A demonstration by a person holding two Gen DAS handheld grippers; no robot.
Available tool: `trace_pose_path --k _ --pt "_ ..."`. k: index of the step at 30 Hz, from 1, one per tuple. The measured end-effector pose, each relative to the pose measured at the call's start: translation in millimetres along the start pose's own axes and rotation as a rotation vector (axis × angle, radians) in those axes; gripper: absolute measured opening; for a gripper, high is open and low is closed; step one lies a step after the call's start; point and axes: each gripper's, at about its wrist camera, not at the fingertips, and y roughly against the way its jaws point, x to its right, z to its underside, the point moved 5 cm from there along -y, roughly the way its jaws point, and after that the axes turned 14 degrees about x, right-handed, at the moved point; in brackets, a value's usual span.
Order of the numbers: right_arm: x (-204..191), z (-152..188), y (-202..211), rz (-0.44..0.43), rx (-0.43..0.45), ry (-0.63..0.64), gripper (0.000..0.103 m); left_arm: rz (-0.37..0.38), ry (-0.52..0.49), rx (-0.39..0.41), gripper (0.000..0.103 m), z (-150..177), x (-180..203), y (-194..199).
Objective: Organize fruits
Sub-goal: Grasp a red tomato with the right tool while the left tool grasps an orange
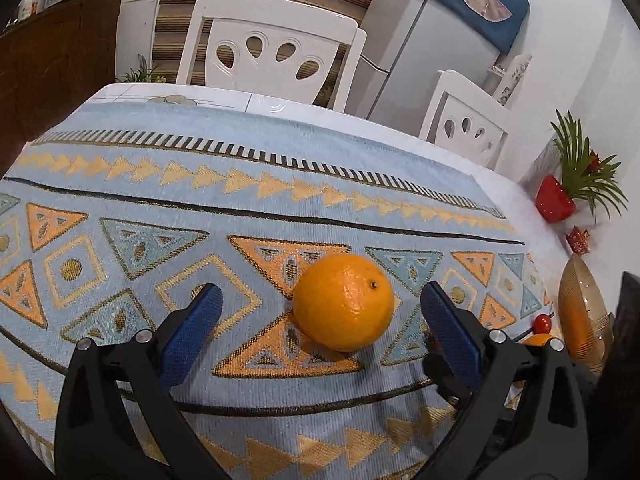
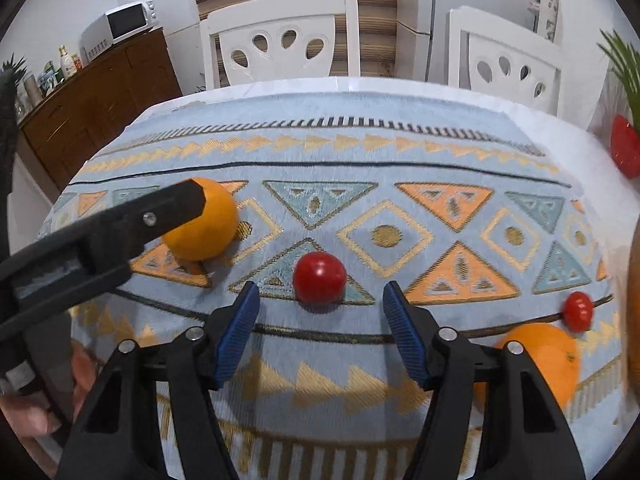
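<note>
An orange [image 1: 343, 302] lies on the patterned tablecloth [image 1: 240, 168], between the blue pads of my open left gripper [image 1: 320, 304] without touching them. In the right wrist view the same orange [image 2: 204, 226] sits at the left, partly behind the left gripper's black finger [image 2: 120, 224]. My right gripper [image 2: 320, 298] is open, its tips on either side of a red cherry tomato [image 2: 319, 277] just ahead. A second cherry tomato [image 2: 578, 311] and a second orange [image 2: 548, 360] lie at the right. An amber glass bowl [image 1: 580, 312] stands at the table's right edge.
Two white chairs [image 2: 280, 40] [image 2: 508, 56] stand at the table's far side. A red pot with a green plant [image 1: 560, 196] sits at the right by the wall. A wooden cabinet [image 2: 100, 96] with a microwave is at the left. A hand [image 2: 36, 404] shows at the lower left.
</note>
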Motion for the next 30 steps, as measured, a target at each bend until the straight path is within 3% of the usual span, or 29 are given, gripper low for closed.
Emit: trace_pose_path --k 1,3,10,13,17,30 --pt "-0.2 2.8 -4.6 0.005 -0.005 -0.001 0.055 -0.001 -0.005 -0.003 0.097 1.0 1.0 -1.4" --pt "-0.8 1.9 -6.2 0.026 0.005 0.017 0.047 0.006 -0.026 -0.022 0.084 2.0 4.1 -5.1" --pt "-3.0 2.0 -8.2 0.031 0.014 0.036 0.038 -0.016 -0.068 -0.048 0.078 7.8 10.0 -11.4" --pt "-4.1 2.3 -8.5 0.026 0.019 0.037 0.028 -0.011 -0.088 -0.067 0.067 11.5 14.2 -14.6" --pt "-2.6 1.9 -8.1 0.019 0.024 0.028 0.028 -0.007 -0.120 -0.054 0.058 11.7 19.6 -13.0" --pt "2.1 0.9 16.3 -0.008 0.083 -0.010 0.028 -0.015 -0.196 -0.007 0.057 10.9 30.1 7.5"
